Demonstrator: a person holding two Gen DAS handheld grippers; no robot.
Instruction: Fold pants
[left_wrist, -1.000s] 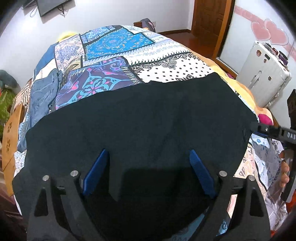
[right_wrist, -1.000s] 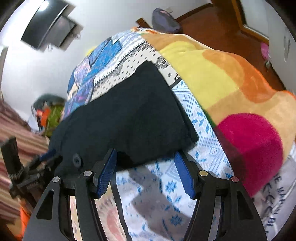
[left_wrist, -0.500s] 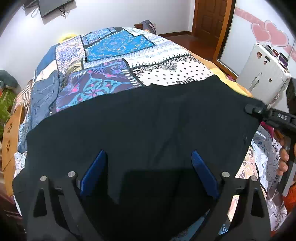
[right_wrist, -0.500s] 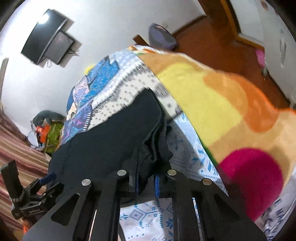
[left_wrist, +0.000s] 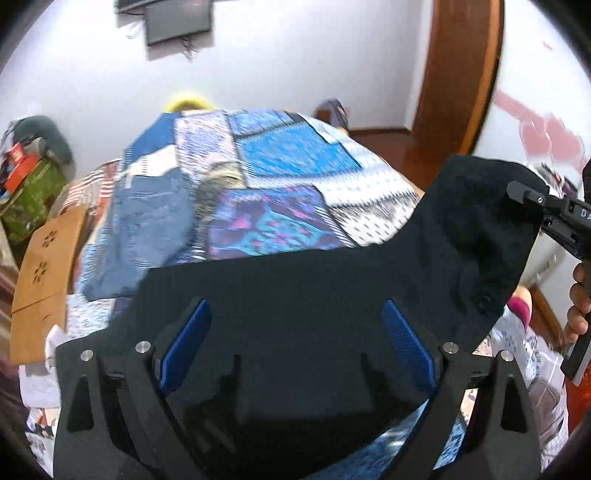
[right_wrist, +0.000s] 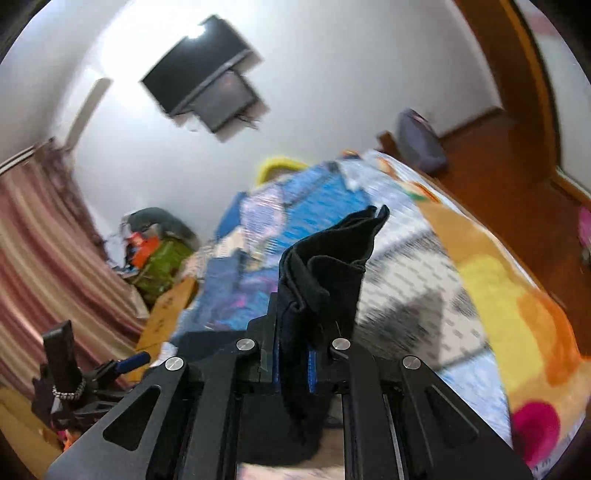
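Black pants lifted at one corner over a patchwork bed

The right gripper (right_wrist: 291, 363) is clamped on a bunched corner of the black pants (left_wrist: 332, 295) at lower centre of its view (raised at right in the left view); the left gripper (left_wrist: 295, 339) stands apart over the cloth, low centre, above the patchwork bedspread (left_wrist: 280, 184).

Motion blur smears the patchwork bedspread (left_wrist: 280, 177) patterns. The black pants (left_wrist: 295, 288) hide the near bed, and their near edge is covered by the left gripper (left_wrist: 295, 336).
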